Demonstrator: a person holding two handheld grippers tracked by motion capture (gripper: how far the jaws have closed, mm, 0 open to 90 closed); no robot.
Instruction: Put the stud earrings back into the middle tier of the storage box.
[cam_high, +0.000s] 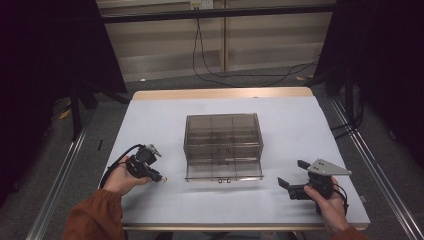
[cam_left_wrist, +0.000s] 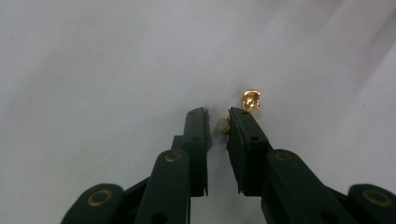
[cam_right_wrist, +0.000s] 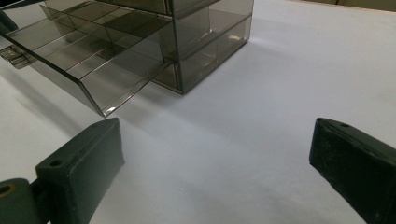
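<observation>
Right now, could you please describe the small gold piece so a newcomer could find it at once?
Start at the smoky clear drawer box mid-table, then go left to the left tongs. Just beyond their tips lies a tiny shiny gold clip on the white tabletop, the one bright metallic speck there.

One smoky clear drawer box with one drawer pulled out, two small gold metal pieces, two handheld grippers, left, right, one white table.

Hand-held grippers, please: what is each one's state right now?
Left hand-held gripper: nearly closed around a small gold metal clip; firm grip unclear.
Right hand-held gripper: open, empty.
</observation>
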